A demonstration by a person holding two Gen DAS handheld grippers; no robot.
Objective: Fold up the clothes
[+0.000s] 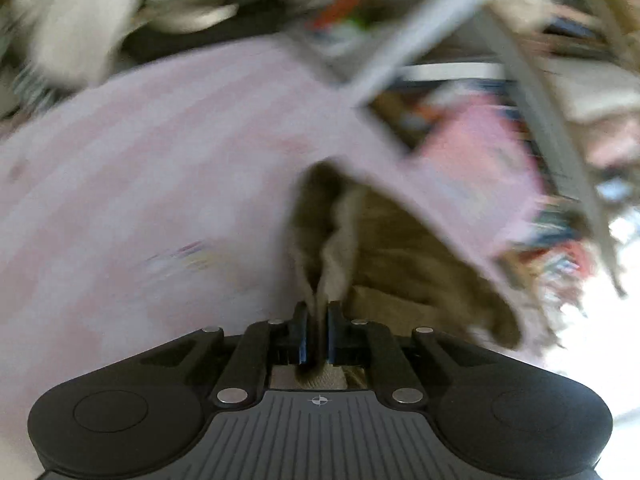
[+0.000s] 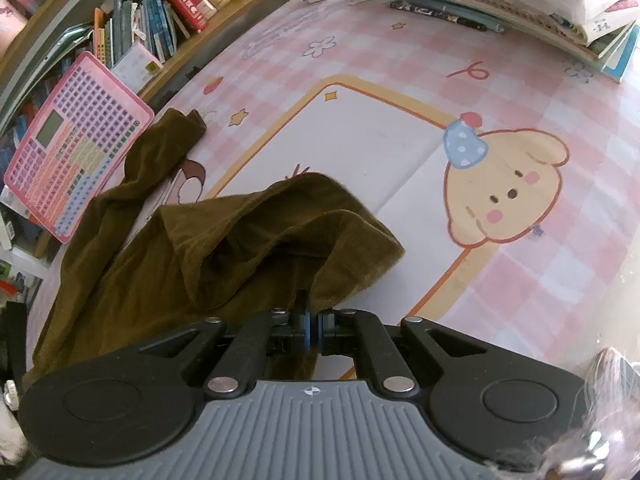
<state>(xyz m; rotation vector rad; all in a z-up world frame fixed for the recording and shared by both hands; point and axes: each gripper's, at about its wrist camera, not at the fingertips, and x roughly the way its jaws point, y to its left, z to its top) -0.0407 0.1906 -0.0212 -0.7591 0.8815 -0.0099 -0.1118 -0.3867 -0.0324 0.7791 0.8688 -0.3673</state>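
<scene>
Both grippers — left gripper (image 1: pixel 317 312) and right gripper (image 2: pixel 313 316) — clamp the olive-brown garment (image 2: pixel 224 248) over the pink mat (image 2: pixel 400 60).

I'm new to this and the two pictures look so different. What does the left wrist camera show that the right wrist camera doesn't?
Only the left wrist view, which is badly blurred, shows the left claw shut on a bunched fold of the brown garment.

Only the right wrist view, which is sharp, shows the right claw shut on the garment's edge, a cartoon puppy printed on the table cover, a pink keypad toy, a shelf of books and a stack of notebooks.

Both show the brown garment lying on the pink checked table cover.
</scene>
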